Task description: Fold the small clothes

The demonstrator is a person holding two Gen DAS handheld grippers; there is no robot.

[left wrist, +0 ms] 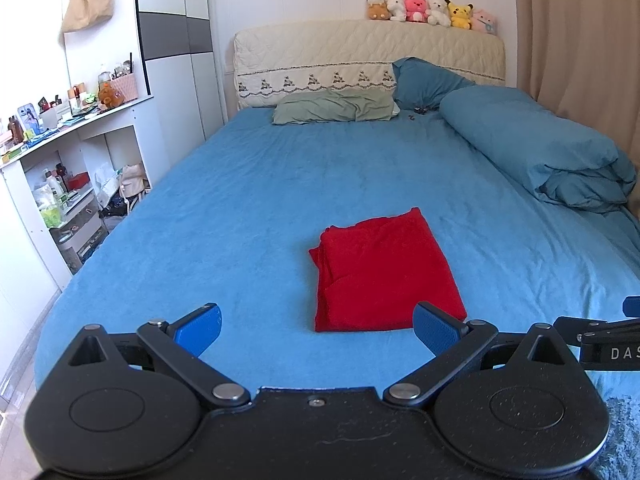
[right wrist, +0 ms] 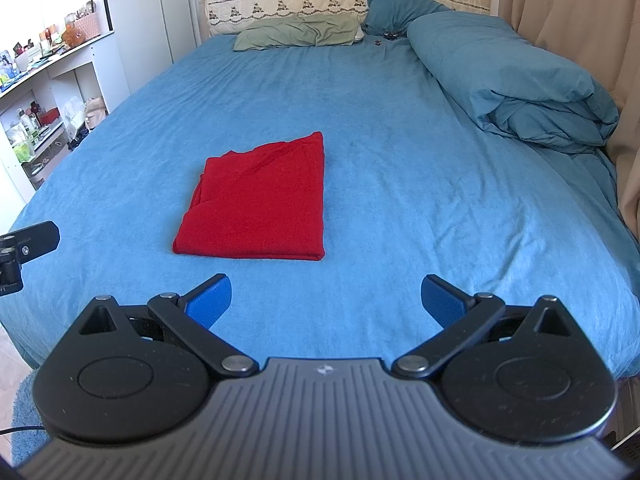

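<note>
A red garment (left wrist: 384, 272) lies folded into a flat rectangle on the blue bed sheet (left wrist: 248, 208), layered edges at its left side. It also shows in the right wrist view (right wrist: 260, 204). My left gripper (left wrist: 318, 330) is open and empty, held just short of the garment's near edge. My right gripper (right wrist: 326, 300) is open and empty, a little short of the garment and to its right. Part of the right gripper shows at the right edge of the left wrist view (left wrist: 600, 340).
A rolled blue duvet (right wrist: 512, 80) lies along the bed's right side by the curtain (right wrist: 580, 20). Pillows (right wrist: 304, 32) sit at the headboard, plush toys (left wrist: 432, 12) above it. Cluttered white shelves (left wrist: 60, 168) stand left of the bed.
</note>
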